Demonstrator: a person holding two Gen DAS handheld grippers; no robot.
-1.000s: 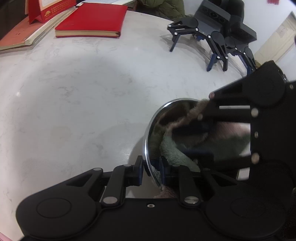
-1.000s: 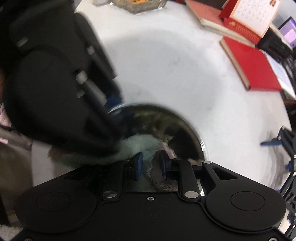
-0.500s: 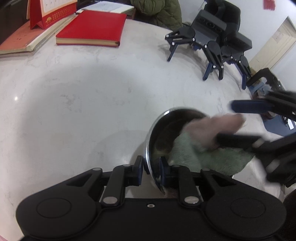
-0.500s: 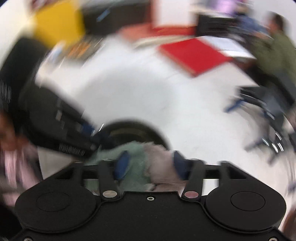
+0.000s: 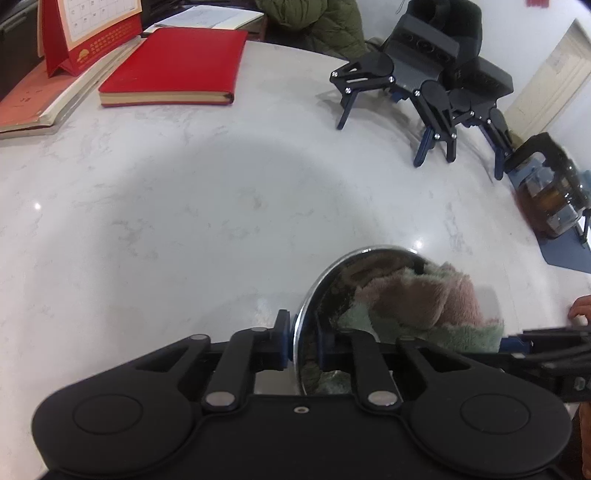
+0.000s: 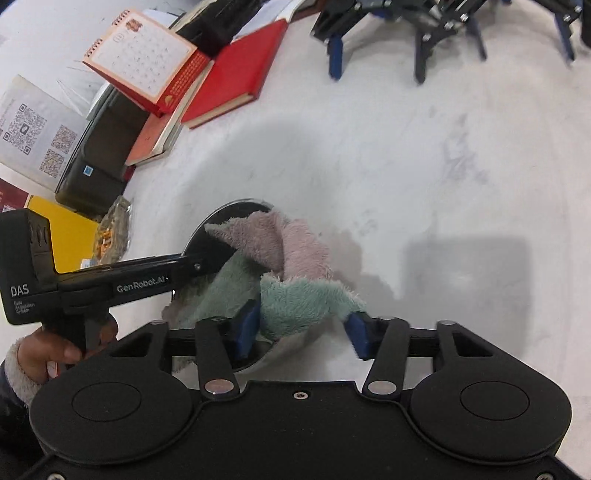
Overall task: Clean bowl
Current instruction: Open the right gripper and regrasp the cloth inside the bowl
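A steel bowl (image 5: 322, 280) sits tilted on the white marble table (image 5: 184, 221), and my left gripper (image 5: 301, 341) is shut on its near rim. A fluffy pink and green cloth (image 5: 417, 302) is stuffed in the bowl and spills over its right side. In the right wrist view, the bowl (image 6: 236, 205) is mostly hidden under the cloth (image 6: 291, 258). My right gripper (image 6: 303, 332) has its jaws closing around the cloth's green flap, with the blue pads (image 6: 246, 326) still set apart. The left gripper (image 6: 199, 264) reaches in from the left.
A red book (image 5: 173, 66), a desk calendar (image 5: 85, 33) and flat books lie at the back left. Spare black grippers (image 5: 424, 85) stand at the back right, with a glass pot (image 5: 550, 199) on a blue mat beside them. A snack bag (image 6: 114, 229) lies left of the bowl.
My right gripper rolled and drew back from inside the bowl to its right side, opened wide off the cloth, and now narrows around the green flap. The left gripper stayed on the rim.
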